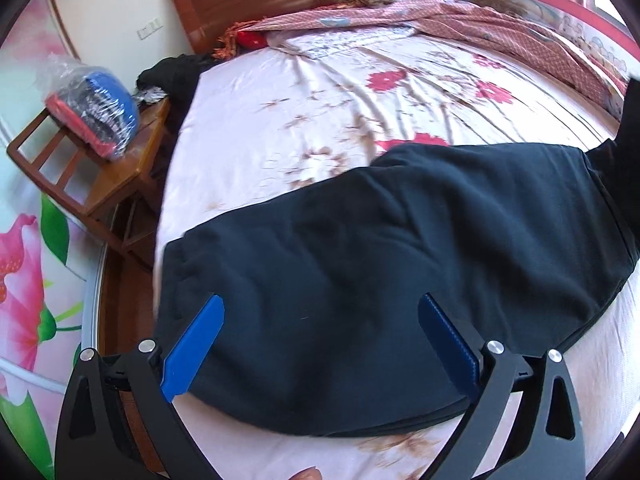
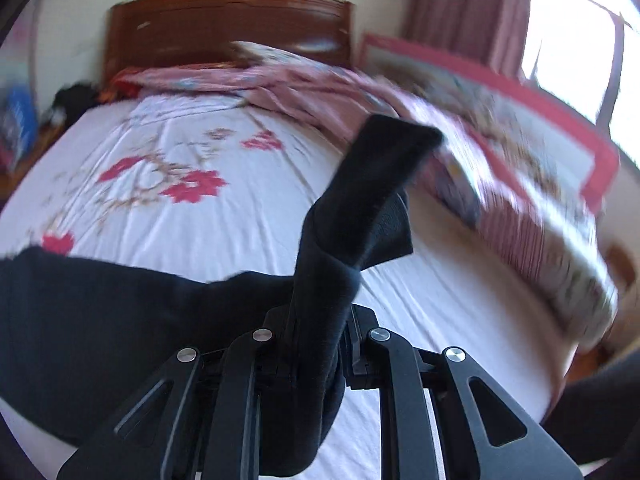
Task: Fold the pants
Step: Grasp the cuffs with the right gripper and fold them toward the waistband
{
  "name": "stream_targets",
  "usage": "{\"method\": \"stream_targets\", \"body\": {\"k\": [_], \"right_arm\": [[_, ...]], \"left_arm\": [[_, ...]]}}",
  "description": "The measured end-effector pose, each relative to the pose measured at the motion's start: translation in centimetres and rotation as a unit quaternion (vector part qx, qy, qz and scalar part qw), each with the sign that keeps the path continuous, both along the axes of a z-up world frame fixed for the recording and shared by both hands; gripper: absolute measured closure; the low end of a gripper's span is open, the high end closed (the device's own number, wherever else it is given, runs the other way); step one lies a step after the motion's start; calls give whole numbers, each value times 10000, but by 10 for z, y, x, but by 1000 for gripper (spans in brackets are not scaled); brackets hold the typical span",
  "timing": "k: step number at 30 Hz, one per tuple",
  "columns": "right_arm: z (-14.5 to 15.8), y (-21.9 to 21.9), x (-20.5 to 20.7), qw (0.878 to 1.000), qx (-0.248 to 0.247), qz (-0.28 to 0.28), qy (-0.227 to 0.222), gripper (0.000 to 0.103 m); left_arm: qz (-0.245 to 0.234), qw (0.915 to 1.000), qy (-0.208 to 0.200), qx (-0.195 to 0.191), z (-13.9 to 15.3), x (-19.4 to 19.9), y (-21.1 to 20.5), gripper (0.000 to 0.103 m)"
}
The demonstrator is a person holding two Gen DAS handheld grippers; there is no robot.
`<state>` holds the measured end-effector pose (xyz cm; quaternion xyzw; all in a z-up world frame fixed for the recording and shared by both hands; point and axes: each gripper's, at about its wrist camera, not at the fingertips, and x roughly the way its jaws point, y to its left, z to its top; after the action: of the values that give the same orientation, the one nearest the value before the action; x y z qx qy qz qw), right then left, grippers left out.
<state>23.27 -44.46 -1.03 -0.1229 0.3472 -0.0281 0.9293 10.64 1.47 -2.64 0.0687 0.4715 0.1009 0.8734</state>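
While spread on the bed (image 1: pixel 280 120), pants (image 1: pixel 360 232) between left claw (image 1: pixel 320 320) fingers

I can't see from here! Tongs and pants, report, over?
Left tongs open above pants. Right tongs shut on pants end, lifted off bed. Nothing blocking.

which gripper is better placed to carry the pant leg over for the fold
Right. The right gripper is already shut on the pants leg end, lifted off the bed; the left gripper hangs open above them.

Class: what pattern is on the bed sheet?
White bed sheet with red and brown flowers; clearest in the left wrist view.
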Motion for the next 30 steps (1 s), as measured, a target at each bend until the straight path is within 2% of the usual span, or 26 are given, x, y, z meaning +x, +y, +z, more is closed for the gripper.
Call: {"method": "stream_targets", "body": {"k": [3, 6, 9, 10, 11, 12, 14, 16, 17, 19, 21, 26, 28, 30], "right_arm": [[13, 77, -14, 9955, -611, 698, -183, 88], [6, 160, -36, 9826, -1141, 1425, -335, 88], [-28, 240, -63, 9623, -1670, 2133, -246, 88], [-49, 265, -74, 9522, -1958, 2337, -181, 89], [-73, 288, -86, 9371, -2424, 2502, -207, 89], [-93, 301, -95, 9264, -2690, 2631, -122, 89], [-122, 313, -110, 9069, -3248, 2672, -272, 89], [-134, 312, -113, 9053, -3369, 2582, -142, 89], [-135, 310, -116, 9066, -3362, 2541, -229, 89], [-140, 312, -121, 8936, -3639, 2618, -230, 88], [-135, 309, -128, 8935, -3546, 2751, -170, 82], [-98, 296, -135, 9183, -2761, 2834, 95, 82], [-86, 288, -136, 9252, -2415, 2911, 300, 79], [-79, 282, -140, 9259, -2233, 3012, 470, 79]], "left_arm": [[142, 9999, -76, -29, 6, -10, 22, 4], [301, 9994, -133, -134, 9, -20, 46, 4], [465, 9986, -163, -188, 7, -28, 67, 4], [525, 9983, -164, -212, 6, -30, 72, 4], [575, 9980, -146, -231, 4, -32, 77, 4], [618, 9976, -130, -272, 2, -34, 85, 4], [660, 9974, -161, -252, 1, -36, 93, 4], [664, 9973, -211, -238, 0, -39, 98, 4], [686, 9972, -214, -217, -1, -39, 101, 4], [746, 9968, -202, -202, -4, -39, 106, 4], [834, 9961, -148, -263, -8, -40, 111, 4], [894, 9955, -96, -313, -15, -43, 114, 4], [843, 9960, -80, -290, -15, -43, 111, 4], [772, 9966, -115, -252, -14, -41, 106, 4]]}}
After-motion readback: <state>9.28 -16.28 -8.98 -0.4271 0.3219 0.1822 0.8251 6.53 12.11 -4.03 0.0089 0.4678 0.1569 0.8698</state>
